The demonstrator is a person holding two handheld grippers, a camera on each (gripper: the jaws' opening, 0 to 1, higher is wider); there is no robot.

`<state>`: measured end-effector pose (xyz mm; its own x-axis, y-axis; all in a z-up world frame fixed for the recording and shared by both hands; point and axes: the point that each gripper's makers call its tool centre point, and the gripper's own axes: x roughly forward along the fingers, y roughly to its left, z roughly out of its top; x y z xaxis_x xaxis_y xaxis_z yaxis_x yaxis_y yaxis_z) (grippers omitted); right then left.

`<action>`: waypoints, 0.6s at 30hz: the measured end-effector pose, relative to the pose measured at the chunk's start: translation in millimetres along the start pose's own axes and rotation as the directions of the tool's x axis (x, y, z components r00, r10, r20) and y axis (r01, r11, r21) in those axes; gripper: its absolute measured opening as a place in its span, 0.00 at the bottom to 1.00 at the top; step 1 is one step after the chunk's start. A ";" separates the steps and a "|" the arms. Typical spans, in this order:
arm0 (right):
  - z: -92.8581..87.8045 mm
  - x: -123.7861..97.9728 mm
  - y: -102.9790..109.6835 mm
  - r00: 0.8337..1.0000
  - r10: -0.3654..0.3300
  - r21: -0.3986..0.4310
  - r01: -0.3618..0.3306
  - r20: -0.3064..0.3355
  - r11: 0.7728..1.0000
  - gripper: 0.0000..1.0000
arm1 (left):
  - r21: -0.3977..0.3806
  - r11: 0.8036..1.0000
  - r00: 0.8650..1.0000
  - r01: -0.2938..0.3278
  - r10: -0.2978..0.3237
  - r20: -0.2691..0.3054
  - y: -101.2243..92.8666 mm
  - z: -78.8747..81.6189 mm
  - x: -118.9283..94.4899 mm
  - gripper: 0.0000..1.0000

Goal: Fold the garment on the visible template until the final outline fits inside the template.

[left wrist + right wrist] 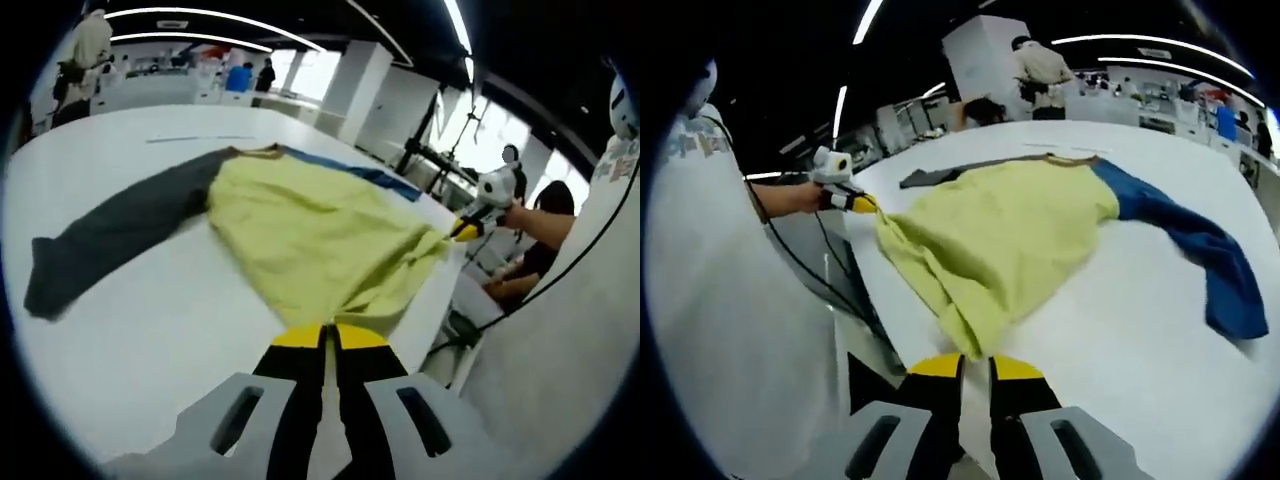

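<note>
One garment here: a yellow-bodied shirt [320,230] with two long sleeves, one dark grey sleeve [120,235] and one blue sleeve [1200,245], spread flat on the single big white table [150,330]. Two grippers are on it. The left gripper [330,335] has its yellow-tipped jaws pinched together on one hem corner, and the right gripper [975,365] is clamped the same way on the other hem corner. The hem is bunched and lifted at the table edge.
</note>
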<state>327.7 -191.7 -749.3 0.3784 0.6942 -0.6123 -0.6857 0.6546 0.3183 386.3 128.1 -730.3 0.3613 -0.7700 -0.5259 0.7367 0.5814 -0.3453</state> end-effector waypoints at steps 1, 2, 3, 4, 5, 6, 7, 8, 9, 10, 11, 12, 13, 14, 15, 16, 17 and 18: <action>-0.6 0.8 0.3 1.000 0.002 0.013 -0.002 0.001 1.000 0.08 | 0.000 1.000 1.000 0.000 0.000 0.000 0.1 0.0 0.0 0.00; -1.9 1.6 0.6 1.000 0.004 0.028 -0.004 -0.003 1.000 0.07 | 0.000 1.000 1.000 0.000 0.000 0.000 0.2 0.0 0.0 0.00; -3.9 3.0 1.3 1.000 0.008 0.041 -0.007 -0.010 0.999 0.07 | 0.000 1.000 1.000 0.001 -0.001 0.000 0.3 0.1 0.1 0.00; -5.1 3.9 1.6 1.000 0.009 0.045 -0.008 -0.014 0.999 0.06 | 0.000 1.000 1.000 0.001 -0.001 0.000 0.5 0.1 0.2 0.00; -6.0 4.3 2.5 1.000 0.011 0.051 -0.010 -0.015 0.999 0.06 | 0.000 1.000 1.000 0.001 -0.001 0.000 0.7 0.3 0.2 0.00; -6.3 4.7 3.7 1.000 0.015 0.062 -0.014 -0.012 0.998 0.06 | 0.001 1.000 1.000 0.001 -0.001 0.000 0.8 0.5 0.4 0.00; -6.4 5.0 4.5 1.000 0.018 0.070 -0.017 -0.009 0.997 0.05 | 0.000 1.000 1.000 0.002 -0.002 0.000 0.9 0.5 0.4 0.00; -5.5 5.8 5.8 1.000 0.021 0.082 -0.021 -0.002 0.996 0.04 | 0.001 1.000 1.000 0.002 -0.002 0.000 1.0 0.5 0.5 0.00; -4.5 6.5 7.3 1.000 0.026 0.094 -0.026 0.006 0.995 0.05 | 0.001 1.000 1.000 0.003 -0.003 0.000 1.0 0.5 0.5 0.00; -3.9 7.5 8.7 0.999 0.033 0.109 -0.035 0.012 0.993 0.05 | 0.002 1.000 1.000 0.003 -0.003 -0.001 1.3 0.4 0.4 0.00; -3.4 8.1 8.4 0.999 0.034 0.111 -0.035 0.015 0.993 0.05 | 0.002 1.000 1.000 0.003 -0.003 -0.001 1.5 0.3 0.3 0.00; -2.8 8.5 8.6 0.999 0.034 0.118 -0.037 0.019 0.992 0.05 | 0.002 1.000 1.000 0.002 -0.002 -0.001 1.6 0.2 0.2 0.00; -1.6 8.9 9.5 0.999 0.037 0.131 -0.040 0.024 0.991 0.05 | 0.002 1.000 1.000 0.003 -0.003 -0.001 1.6 0.1 0.2 0.00; -1.3 9.2 9.2 0.999 0.035 0.134 -0.038 0.024 0.990 0.05 | 0.002 1.000 1.000 0.003 -0.003 -0.001 1.6 0.0 0.1 0.00; -0.5 9.7 9.2 0.999 0.033 0.141 -0.036 0.027 0.989 0.05 | 0.002 1.000 1.000 0.003 -0.003 -0.002 1.5 0.0 0.0 0.00; 0.7 10.2 8.3 0.999 0.030 0.153 -0.035 0.034 0.988 0.05 | 0.002 1.000 1.000 0.004 -0.004 -0.001 1.4 -0.1 0.0 0.00; 1.9 11.0 7.1 0.999 0.026 0.175 -0.034 0.043 0.984 0.04 | 0.003 1.000 1.000 0.003 -0.003 -0.002 1.5 -0.3 -0.1 0.00; 2.1 11.2 6.9 0.999 0.026 0.179 -0.034 0.044 0.983 0.04 | 0.002 1.000 1.000 0.003 -0.003 -0.002 1.6 -0.4 -0.1 0.00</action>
<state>328.5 -178.7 -752.4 0.3876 0.7236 -0.5711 -0.5760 0.6739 0.4628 387.2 129.2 -731.1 0.3579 -0.7714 -0.5261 0.7390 0.5784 -0.3453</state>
